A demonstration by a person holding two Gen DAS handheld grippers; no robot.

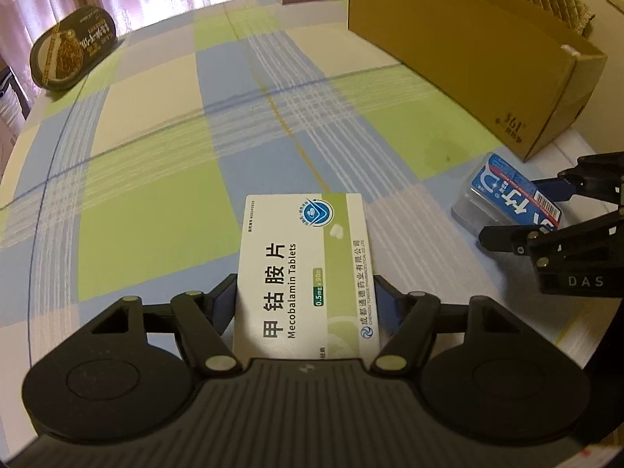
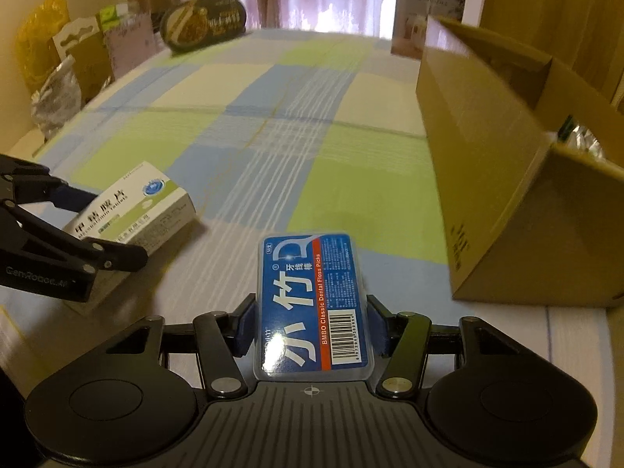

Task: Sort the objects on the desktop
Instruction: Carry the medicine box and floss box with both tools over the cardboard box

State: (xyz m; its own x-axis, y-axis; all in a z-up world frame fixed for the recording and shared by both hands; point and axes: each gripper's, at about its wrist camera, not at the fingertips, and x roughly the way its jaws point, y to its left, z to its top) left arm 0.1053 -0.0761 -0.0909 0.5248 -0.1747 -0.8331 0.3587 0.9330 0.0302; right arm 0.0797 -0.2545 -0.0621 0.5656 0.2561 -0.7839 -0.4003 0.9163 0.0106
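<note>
My left gripper (image 1: 306, 300) is shut on a white and green Mecobalamin tablet box (image 1: 304, 269), held flat over the checked tablecloth. From the right wrist view the same tablet box (image 2: 136, 206) shows at the left, between the left gripper's fingers (image 2: 117, 253). My right gripper (image 2: 312, 323) is shut on a blue dental floss pick case (image 2: 312, 304) with a clear shell. In the left wrist view that floss case (image 1: 507, 202) sits at the right, clamped by the right gripper (image 1: 538, 214).
An open brown cardboard box (image 1: 468, 58) stands on the table at the right (image 2: 507, 163), with something shiny inside. A dark oval tin (image 1: 72, 52) leans at the far left edge. Bags and packets (image 2: 78, 66) line the left wall. A white carton (image 2: 425, 15) stands at the back.
</note>
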